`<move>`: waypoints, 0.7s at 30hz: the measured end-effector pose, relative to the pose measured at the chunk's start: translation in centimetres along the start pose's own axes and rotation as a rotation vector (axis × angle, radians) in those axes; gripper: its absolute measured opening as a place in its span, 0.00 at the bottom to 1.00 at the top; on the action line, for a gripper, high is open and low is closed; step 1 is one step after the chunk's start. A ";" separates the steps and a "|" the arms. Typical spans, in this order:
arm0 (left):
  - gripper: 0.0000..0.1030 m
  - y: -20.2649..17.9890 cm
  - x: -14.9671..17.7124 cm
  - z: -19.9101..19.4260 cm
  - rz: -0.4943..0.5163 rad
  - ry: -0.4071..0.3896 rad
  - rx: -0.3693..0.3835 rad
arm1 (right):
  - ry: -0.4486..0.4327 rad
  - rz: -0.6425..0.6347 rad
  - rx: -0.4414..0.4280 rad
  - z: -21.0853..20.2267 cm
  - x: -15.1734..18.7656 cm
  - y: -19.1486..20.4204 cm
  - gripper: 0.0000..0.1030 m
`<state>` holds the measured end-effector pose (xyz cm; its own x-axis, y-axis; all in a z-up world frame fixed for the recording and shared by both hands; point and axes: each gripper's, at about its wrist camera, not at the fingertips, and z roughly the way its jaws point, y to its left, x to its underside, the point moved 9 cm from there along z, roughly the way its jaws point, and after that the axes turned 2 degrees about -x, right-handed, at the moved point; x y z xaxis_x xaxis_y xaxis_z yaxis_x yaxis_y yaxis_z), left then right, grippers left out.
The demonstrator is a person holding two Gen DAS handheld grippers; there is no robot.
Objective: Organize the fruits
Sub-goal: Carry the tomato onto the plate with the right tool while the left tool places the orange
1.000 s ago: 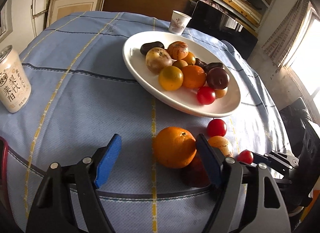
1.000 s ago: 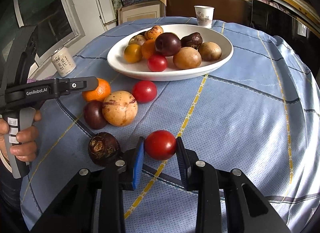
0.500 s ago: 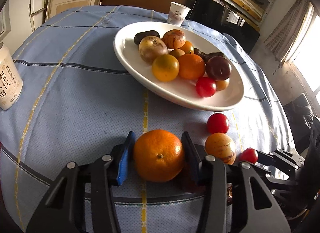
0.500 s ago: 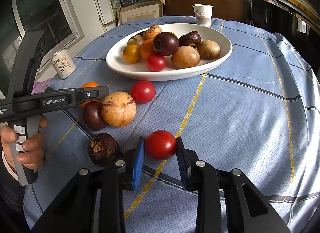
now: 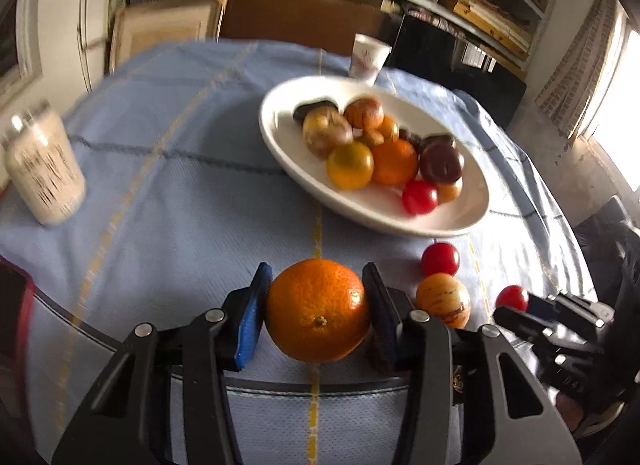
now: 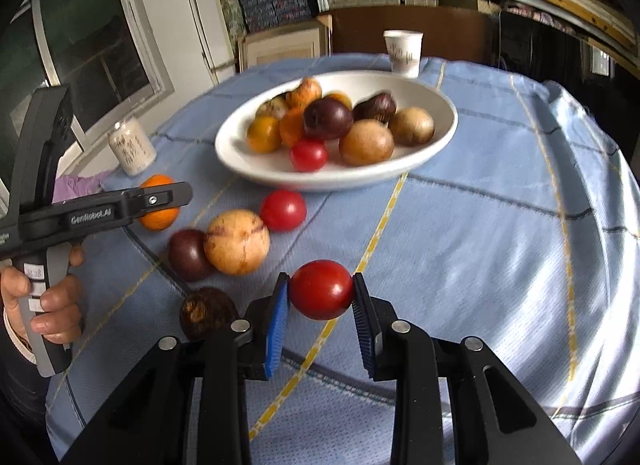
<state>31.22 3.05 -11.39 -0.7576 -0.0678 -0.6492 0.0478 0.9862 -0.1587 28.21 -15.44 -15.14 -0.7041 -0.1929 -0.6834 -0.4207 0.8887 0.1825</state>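
Left-wrist view: the left gripper (image 5: 317,311) pinches an orange (image 5: 318,310) between its blue pads, the fruit filling the gap and apparently lifted clear of the blue checked tablecloth (image 5: 168,233). At one o'clock from it waits the white plate (image 5: 280,145), already heaped with fruit, the likely drop-off for everything loose. A red tomato (image 5: 440,259) and a streaked yellow fruit (image 5: 442,299) lie near each other at three o'clock, just short of the plate's rim. A white can (image 5: 46,173) stands well apart at ten o'clock, a paper cup (image 5: 370,55) behind the plate.

From the right wrist, the right gripper (image 6: 321,299) squeezes a second tomato (image 6: 321,289) across its middle, a grip that looks centred to keep the round, slippery skin from squirting out. Two dark fruits (image 6: 188,254) and another loose tomato at eleven o'clock have yet to be collected. Both loads look ready for the carry to the plate at twelve o'clock.
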 end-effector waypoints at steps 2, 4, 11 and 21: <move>0.45 -0.3 -0.7 -0.8 0.031 -0.034 -0.002 | -0.034 0.004 -0.002 -0.5 -0.9 -0.2 0.31; 0.45 -0.8 -1.6 -1.2 0.045 -0.045 0.041 | -0.075 0.018 -0.005 -1.1 -2.5 -0.7 0.30; 0.45 -1.1 -7.8 1.0 0.036 -0.078 0.069 | -0.212 0.098 0.004 -0.1 -10.8 -3.3 0.30; 0.45 0.2 -12.5 6.7 0.015 -0.062 0.006 | -0.146 0.158 -0.003 7.4 -16.8 -5.4 0.30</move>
<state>45.09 3.04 -8.30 -0.7148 -0.0627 -0.6965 0.0627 0.9862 -0.1531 46.49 -13.89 -9.88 -0.6711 0.0112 -0.7413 -0.3133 0.9020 0.2972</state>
